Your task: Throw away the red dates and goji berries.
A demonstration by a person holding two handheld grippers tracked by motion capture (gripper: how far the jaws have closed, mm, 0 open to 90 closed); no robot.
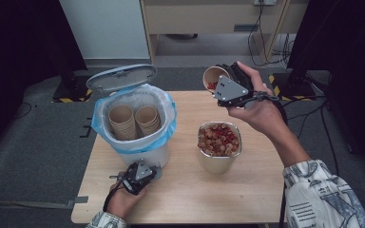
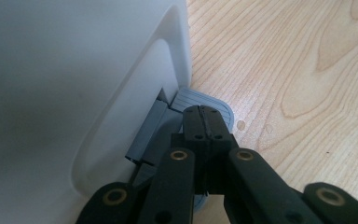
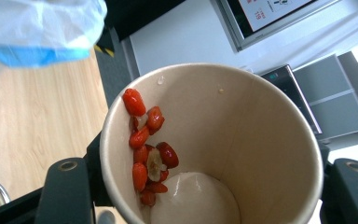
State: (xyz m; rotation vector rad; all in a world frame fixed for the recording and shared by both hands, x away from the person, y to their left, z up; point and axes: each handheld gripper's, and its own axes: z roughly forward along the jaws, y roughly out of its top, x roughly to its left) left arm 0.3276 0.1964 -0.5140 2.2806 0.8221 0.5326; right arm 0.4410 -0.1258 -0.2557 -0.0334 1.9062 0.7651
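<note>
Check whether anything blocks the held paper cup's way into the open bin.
Nothing visible does. The right gripper holds the cup beyond the table's far edge; the bin stands left with its lid up, the left gripper shut on its pedal. Two cup stacks sit inside, leaving room.

This looks like a lab or office room. A small wooden table (image 1: 180, 190) stands on grey carpet (image 1: 28, 142). Cables (image 1: 261, 28) hang by a desk (image 1: 209, 14) (black stands sit beside it).
</note>
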